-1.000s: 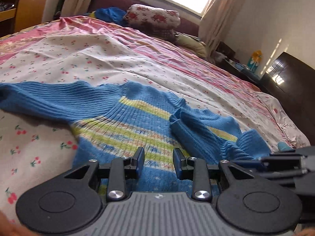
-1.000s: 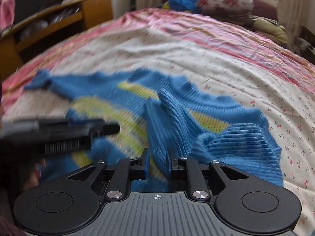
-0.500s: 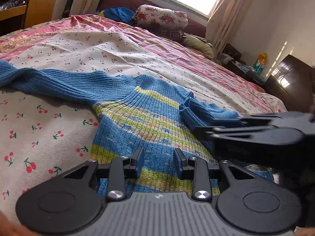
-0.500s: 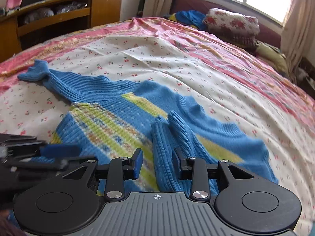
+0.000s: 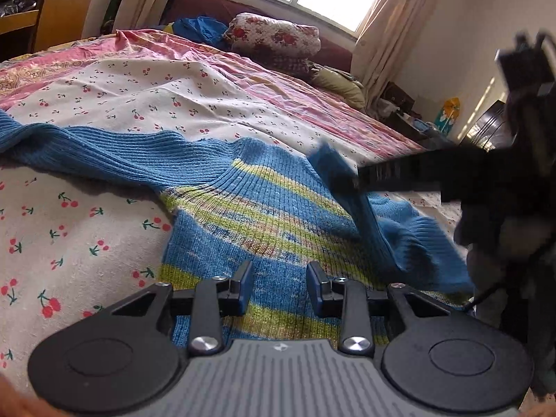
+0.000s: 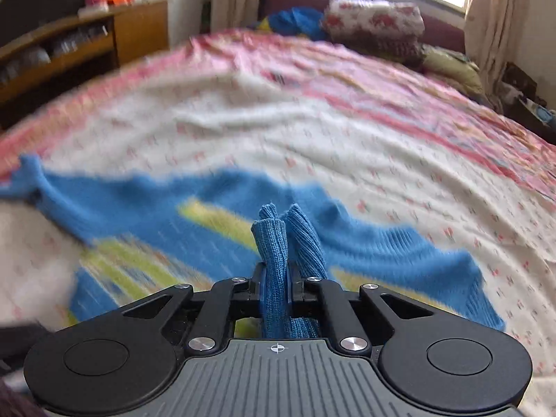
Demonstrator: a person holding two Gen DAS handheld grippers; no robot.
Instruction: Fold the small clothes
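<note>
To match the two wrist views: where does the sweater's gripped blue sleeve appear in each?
Left wrist: blue sleeve right of centre, lifted off the sweater.
Right wrist: bottom centre, sleeve bunched between the closing jaws.
Shared landmark: floral bundle under the window.

Right gripper (image 6: 277, 286) is closing its jaws on a bunched fold of the sweater (image 5: 264, 215), pads pressing knit. Left gripper (image 5: 279, 286) is hovering just over the sweater's hem, jaws parted, gripping nothing.
</note>
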